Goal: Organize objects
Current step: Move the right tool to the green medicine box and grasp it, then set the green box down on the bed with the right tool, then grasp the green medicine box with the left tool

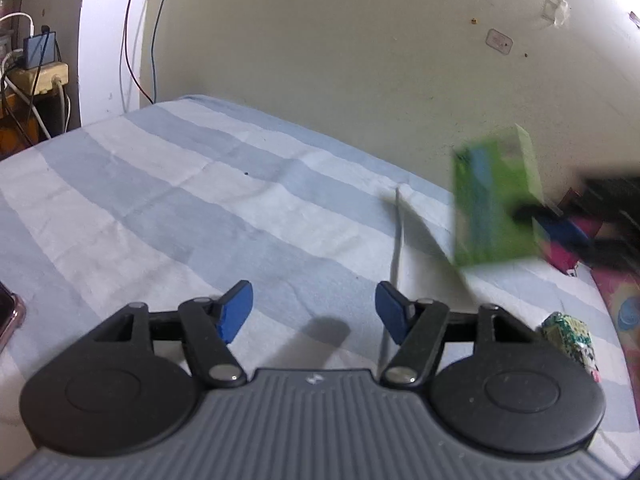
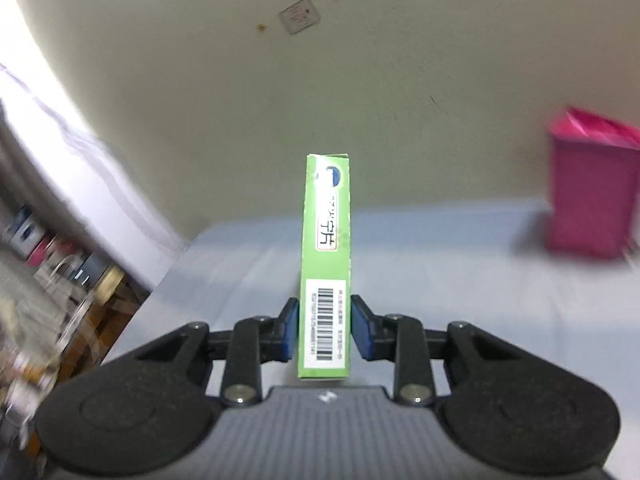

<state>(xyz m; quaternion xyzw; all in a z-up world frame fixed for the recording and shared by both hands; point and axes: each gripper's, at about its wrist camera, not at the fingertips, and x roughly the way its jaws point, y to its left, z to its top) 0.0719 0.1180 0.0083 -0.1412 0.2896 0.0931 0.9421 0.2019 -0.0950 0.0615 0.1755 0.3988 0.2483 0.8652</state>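
My right gripper is shut on a green medicine box, which stands on edge between the blue pads with its barcode facing the camera. In the left wrist view the same green box appears blurred above the right side of the bed, held by the right gripper. My left gripper is open low over the striped bed sheet, with nothing between its blue pads. A pink box stands on the bed to the right, near the wall.
A crumpled green and white wrapper lies on the sheet by the left gripper's right side. A thin grey rod lies ahead of it. A phone shows at the left edge. The wall borders the bed; a power strip sits off its left end.
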